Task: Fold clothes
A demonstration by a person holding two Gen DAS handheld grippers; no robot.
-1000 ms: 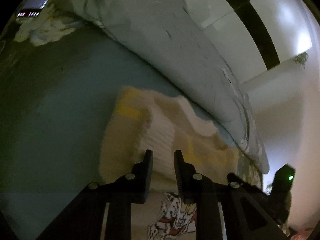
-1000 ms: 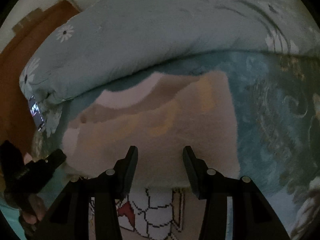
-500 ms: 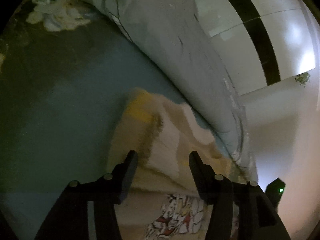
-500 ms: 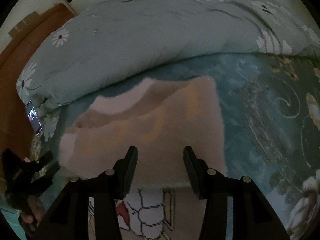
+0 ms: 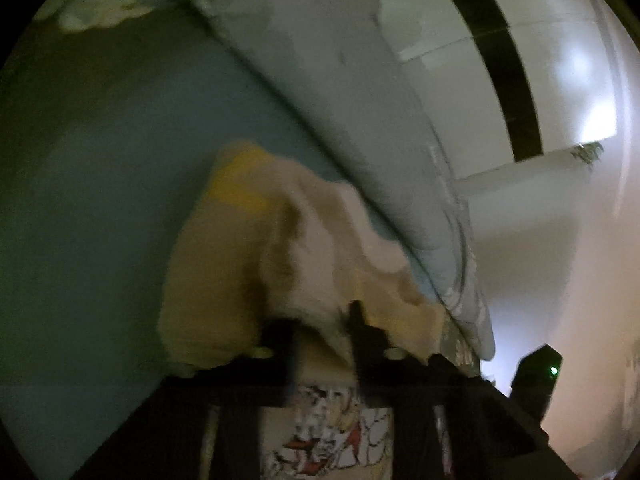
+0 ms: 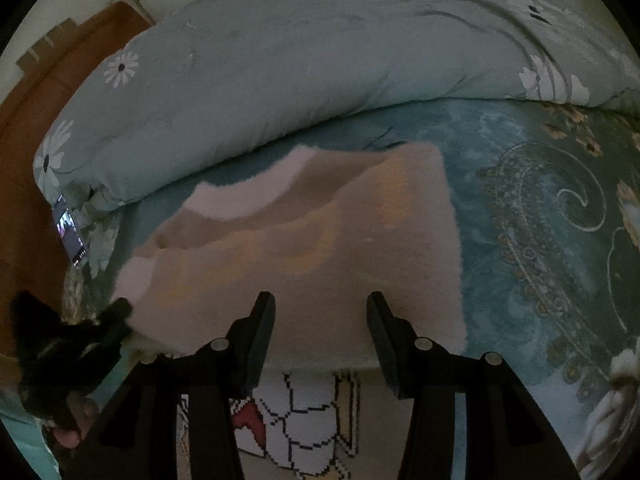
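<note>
Sweater flat on bed, cream, fuzzy, long axis running left-right along duvet at far side.

Right gripper: jaws well apart, empty, hovering over sweater's near hem, right of middle.

Left gripper: jaws narrow with bunched cloth between them at sweater's left end (view blurred, true pinch cannot tell).

Judgement: left nearer its edge; next fold likely carries left end rightward across the body.

Cream-and-yellow garment, pale-green daisy-print duvet, teal paisley sheet.
</note>
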